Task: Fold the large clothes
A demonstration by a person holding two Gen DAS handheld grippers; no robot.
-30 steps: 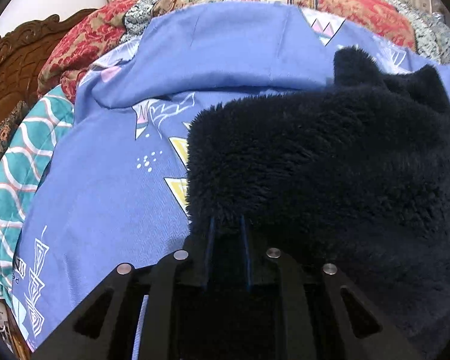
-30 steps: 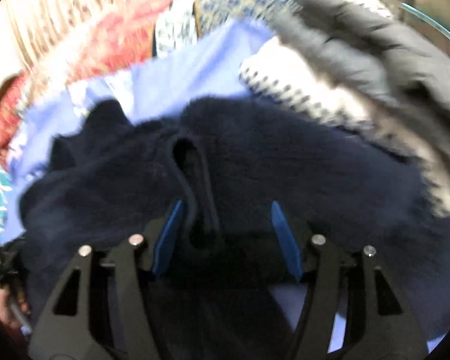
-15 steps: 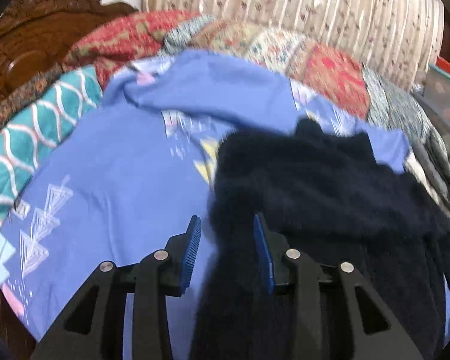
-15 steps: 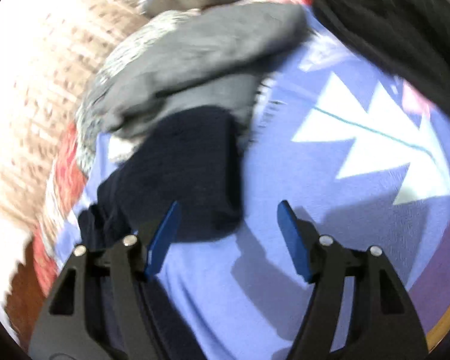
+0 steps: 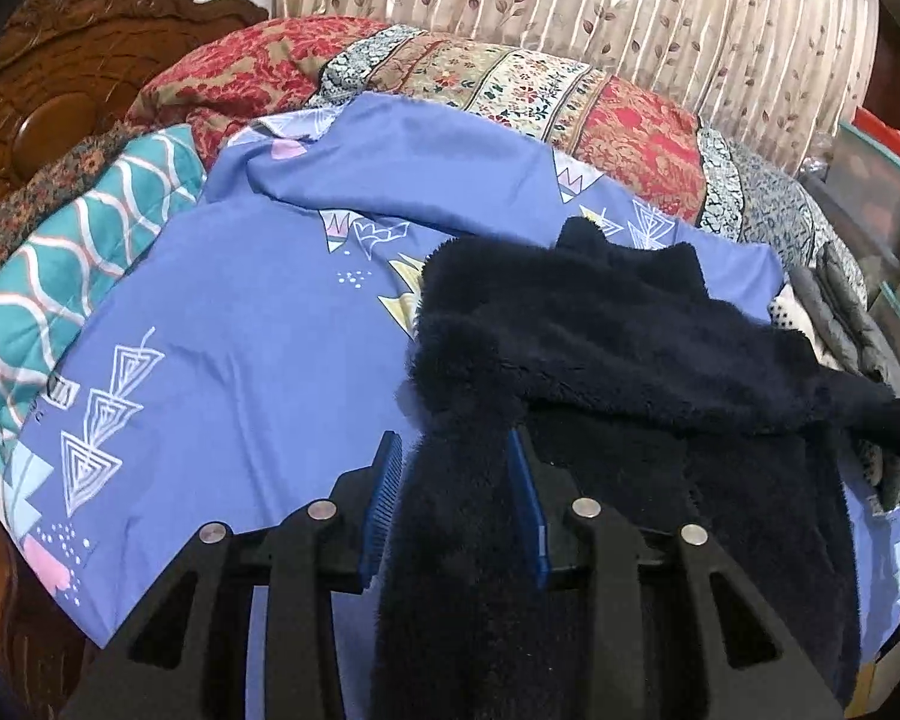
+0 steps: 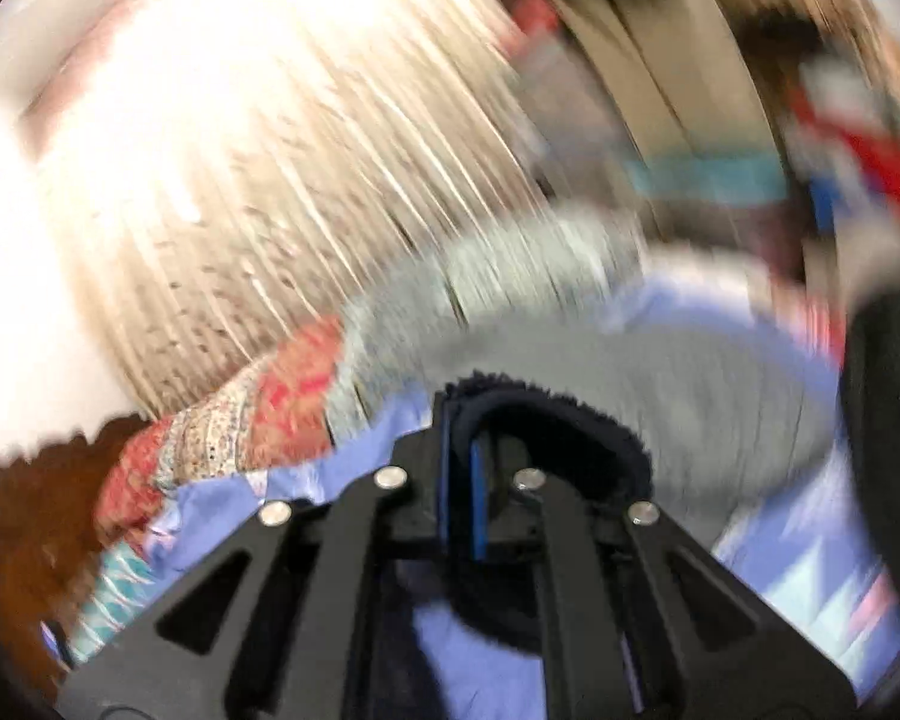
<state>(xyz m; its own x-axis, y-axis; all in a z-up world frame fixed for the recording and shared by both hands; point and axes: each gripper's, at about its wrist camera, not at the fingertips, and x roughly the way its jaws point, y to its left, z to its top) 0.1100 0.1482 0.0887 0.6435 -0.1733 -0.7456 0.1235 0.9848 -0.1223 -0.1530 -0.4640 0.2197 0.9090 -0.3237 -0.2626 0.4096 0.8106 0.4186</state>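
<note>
A dark navy fleece garment (image 5: 618, 360) lies partly folded on a blue patterned bedsheet (image 5: 240, 372). My left gripper (image 5: 455, 468) stands open, its blue pads on either side of a strip of the fleece that runs down between them. In the blurred right wrist view my right gripper (image 6: 459, 438) is shut on an edge of the same navy fleece (image 6: 558, 414), which loops over the right finger and is lifted above the sheet.
A red floral quilt (image 5: 510, 90) and a teal wave-patterned cover (image 5: 60, 252) lie at the bed's far and left sides. A carved wooden headboard (image 5: 60, 78) stands at left. Grey clothes (image 5: 840, 312) are piled at right; a pleated curtain (image 5: 570, 12) hangs behind.
My left gripper let go of the fleece, opened and drew back. My right gripper swung away over the sheet, then closed on a fleece edge and lifted it.
</note>
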